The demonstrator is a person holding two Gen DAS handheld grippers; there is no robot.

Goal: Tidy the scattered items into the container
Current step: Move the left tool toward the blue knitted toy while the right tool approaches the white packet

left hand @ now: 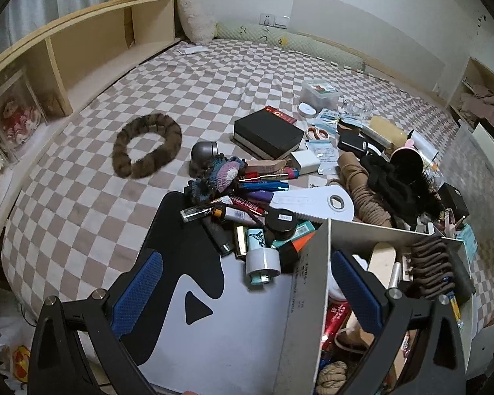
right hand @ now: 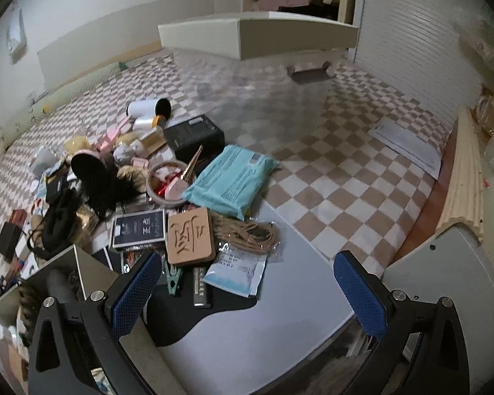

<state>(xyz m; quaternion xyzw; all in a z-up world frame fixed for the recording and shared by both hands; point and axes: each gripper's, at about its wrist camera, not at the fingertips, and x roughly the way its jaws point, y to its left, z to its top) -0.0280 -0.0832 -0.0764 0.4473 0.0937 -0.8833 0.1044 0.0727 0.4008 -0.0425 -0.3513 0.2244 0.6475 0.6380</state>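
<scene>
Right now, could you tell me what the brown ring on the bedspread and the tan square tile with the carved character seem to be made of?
The brown striped ring looks like fur or plush, probably faux: its surface is fuzzy and matte with soft edges. The tan square tile looks like cork or pressed wood, though possibly leather: flat, matte, rounded corners, with the character cut cleanly into it.

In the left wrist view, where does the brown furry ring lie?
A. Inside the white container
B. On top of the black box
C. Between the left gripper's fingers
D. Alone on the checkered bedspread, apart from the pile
D: the brown furry ring lies flat on the checkered bedspread, with bare cloth between it and the clutter near the black box.
</scene>
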